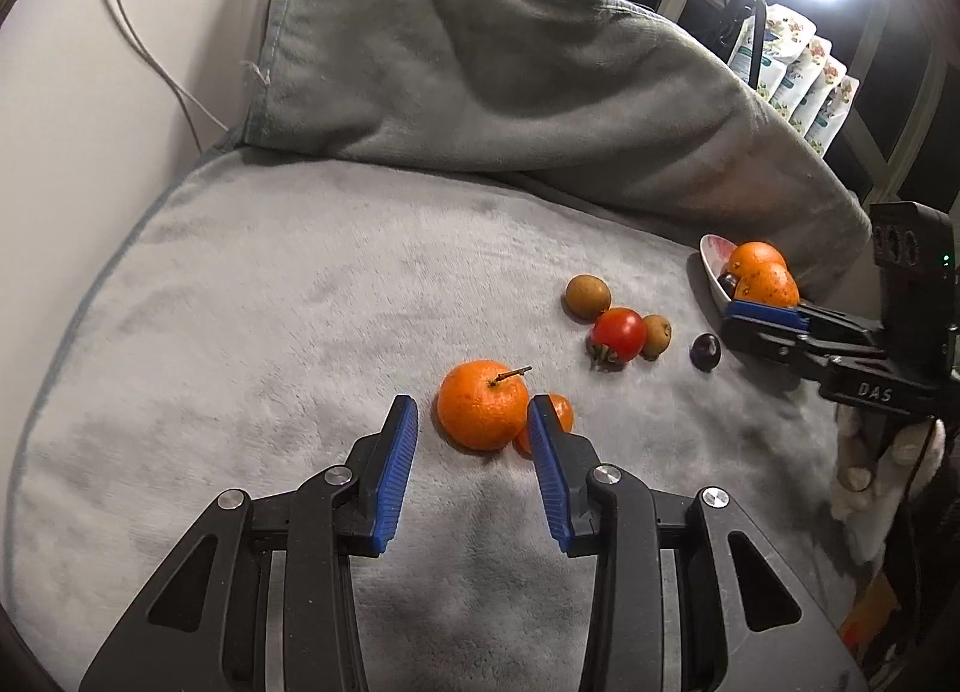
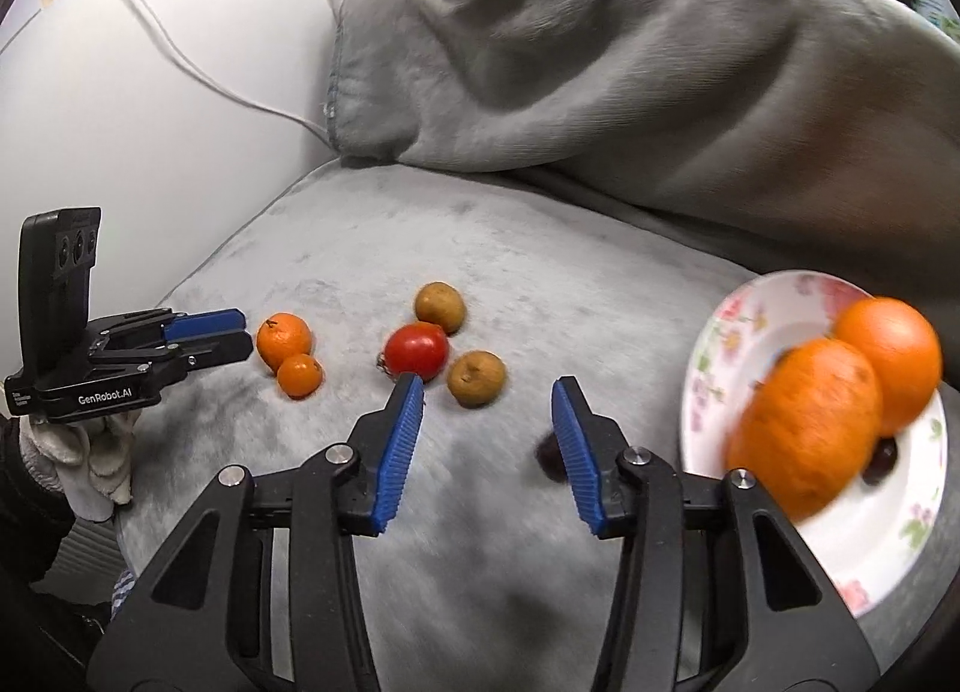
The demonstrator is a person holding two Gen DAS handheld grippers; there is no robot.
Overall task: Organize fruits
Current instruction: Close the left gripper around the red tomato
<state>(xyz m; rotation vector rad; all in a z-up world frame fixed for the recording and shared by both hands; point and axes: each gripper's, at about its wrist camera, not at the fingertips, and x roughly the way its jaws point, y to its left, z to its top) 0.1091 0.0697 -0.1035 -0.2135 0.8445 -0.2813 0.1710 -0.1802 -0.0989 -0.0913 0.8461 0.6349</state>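
Floral plate [image 2: 729,326] holds two oranges [image 2: 807,422], dark grape [image 2: 887,452]; both grippers' jaws spread, empty.

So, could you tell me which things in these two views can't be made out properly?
- Small orange: left wrist view, mostly hidden behind a blue finger and the large tangerine.
- Dark fruit on the blanket: right wrist view, blurred and partly behind the right gripper finger.
- Plate: motion-blurred, its right rim cut by the fisheye edge; the dark items under the oranges are unidentifiable.
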